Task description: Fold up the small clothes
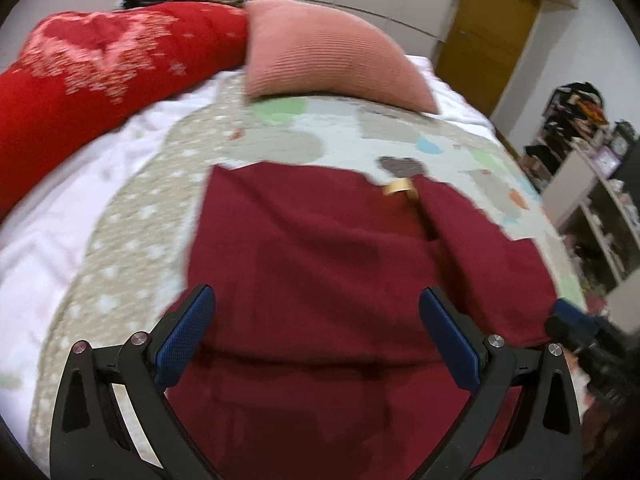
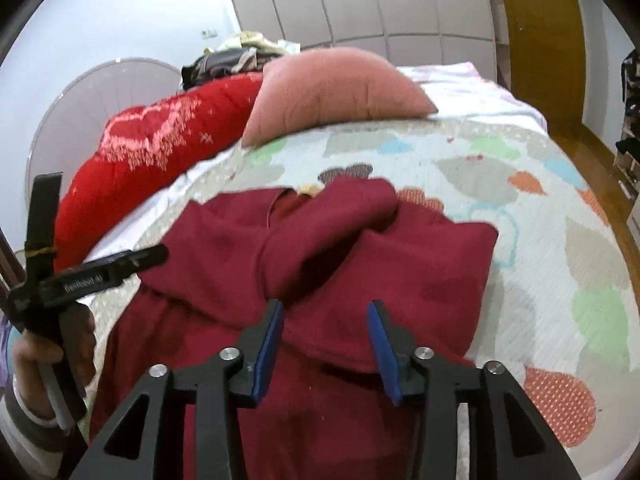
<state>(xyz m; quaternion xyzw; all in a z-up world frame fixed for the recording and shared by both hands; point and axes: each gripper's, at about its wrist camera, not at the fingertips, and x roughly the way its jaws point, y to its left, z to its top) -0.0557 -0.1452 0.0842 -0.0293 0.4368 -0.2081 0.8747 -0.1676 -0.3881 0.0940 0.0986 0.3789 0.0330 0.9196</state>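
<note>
Now the dark red garment (image 2: 320, 264) lies spread on the bed's patterned quilt (image 2: 540, 216), and everything else is best placed from it. A sleeve or flap of the same cloth is folded across its middle and lies bunched there as a thick ridge, as the right wrist view shows. At the garment's far edge a small yellow tag (image 1: 398, 187) shows at an opening in the cloth.

The right hand-held gripper (image 2: 326, 344) hangs over the near part of the garment, its blue pads standing apart with nothing pinched between them; the cloth lies under the gap, and the near end of the ridge comes close to the left pad. The left hand-held gripper (image 1: 316, 336) is also over the garment's near half, its jaws spread wide and empty, the red fabric lying flat below them. In the right wrist view this tool's black frame shows off the garment's left edge, gripped by a hand (image 2: 52, 356) in a grey sleeve cuff.

Beyond the garment's far edge a pink cushion (image 2: 332, 88) rests on the bed. To the left of the cushion, and well past the garment's far left corner, a bright red blanket with a white pattern (image 2: 160, 152) lies rolled along the bedside, and a heap of mixed clothes (image 2: 236, 58) sits behind it. Past the garment's right side, off the bed, blurred shelves (image 1: 592, 184) hold cluttered things.
</note>
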